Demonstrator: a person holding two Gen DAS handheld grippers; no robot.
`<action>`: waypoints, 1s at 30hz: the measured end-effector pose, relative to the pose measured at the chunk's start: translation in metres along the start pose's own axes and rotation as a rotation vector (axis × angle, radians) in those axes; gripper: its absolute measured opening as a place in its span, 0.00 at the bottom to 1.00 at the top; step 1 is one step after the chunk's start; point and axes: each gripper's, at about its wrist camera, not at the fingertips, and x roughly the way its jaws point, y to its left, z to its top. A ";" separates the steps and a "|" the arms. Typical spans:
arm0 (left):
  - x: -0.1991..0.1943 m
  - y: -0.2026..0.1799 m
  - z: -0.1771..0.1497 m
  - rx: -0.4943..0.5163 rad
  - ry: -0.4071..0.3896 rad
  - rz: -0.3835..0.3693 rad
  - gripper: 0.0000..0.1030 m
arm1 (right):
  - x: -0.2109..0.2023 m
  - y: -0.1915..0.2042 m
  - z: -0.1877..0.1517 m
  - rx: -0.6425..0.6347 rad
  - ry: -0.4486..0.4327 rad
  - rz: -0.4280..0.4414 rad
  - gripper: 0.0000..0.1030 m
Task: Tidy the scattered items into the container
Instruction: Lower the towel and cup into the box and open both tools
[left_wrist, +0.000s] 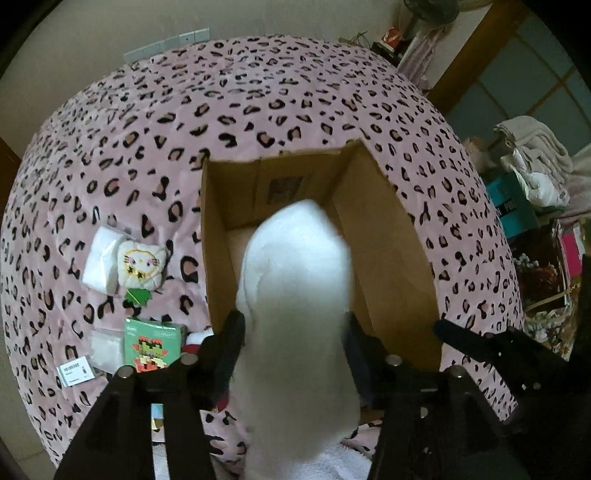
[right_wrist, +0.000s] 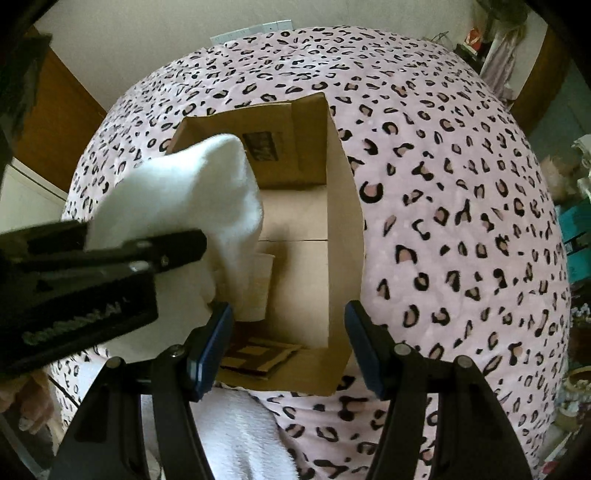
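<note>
As it hangs over the open cardboard box (left_wrist: 391, 236), the white sock (left_wrist: 295, 295), soft, light and limp, sits between the left gripper (left_wrist: 293, 334)'s parted jaws; gripping mid-fabric looks best. The right gripper (right_wrist: 288, 347) gapes empty.

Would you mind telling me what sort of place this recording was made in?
Most likely a bedroom at home: a bed covered by a pink leopard-print blanket, folded white laundry stacked beside it, and a standing fan by the wall.
</note>
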 end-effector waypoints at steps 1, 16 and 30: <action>-0.005 -0.001 0.001 0.000 -0.008 -0.004 0.55 | -0.001 -0.001 0.000 -0.001 -0.001 -0.005 0.64; -0.038 0.006 -0.019 0.025 -0.018 0.060 0.57 | -0.023 0.005 -0.009 -0.026 -0.025 -0.056 0.70; -0.044 0.041 -0.057 -0.009 0.016 0.139 0.57 | -0.027 0.031 -0.016 -0.067 -0.010 -0.103 0.93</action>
